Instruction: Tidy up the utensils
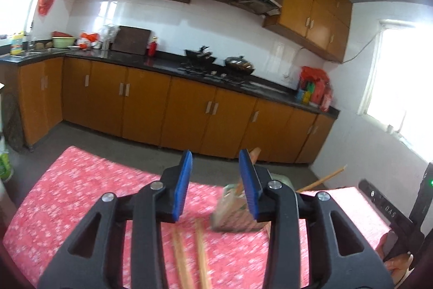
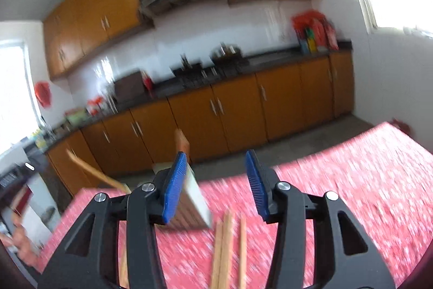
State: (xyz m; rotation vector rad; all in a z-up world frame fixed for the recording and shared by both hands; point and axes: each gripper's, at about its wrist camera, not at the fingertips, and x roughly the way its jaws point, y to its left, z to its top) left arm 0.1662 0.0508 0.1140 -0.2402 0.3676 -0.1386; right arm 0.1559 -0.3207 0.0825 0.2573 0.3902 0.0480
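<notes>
Several wooden chopsticks [image 1: 201,248] lie on the red floral tablecloth [image 1: 81,194], just below my left gripper [image 1: 216,156]. It is open, with nothing between its blue pads. A boxy utensil holder [image 1: 230,213] stands behind its right finger, and wooden handles [image 1: 322,179] stick out of it. In the right wrist view, my right gripper [image 2: 216,156] is also open and empty above the chopsticks [image 2: 224,248]. There the holder [image 2: 194,205] sits behind its left finger, with a wooden handle [image 2: 92,169] leaning out to the left.
The table's far edge [image 2: 324,156] drops to a grey floor. Beyond it run orange cabinets [image 1: 167,110] under a dark counter with woks [image 1: 239,64]. A person's hand [image 1: 397,262] holds the other gripper at the right edge of the left wrist view.
</notes>
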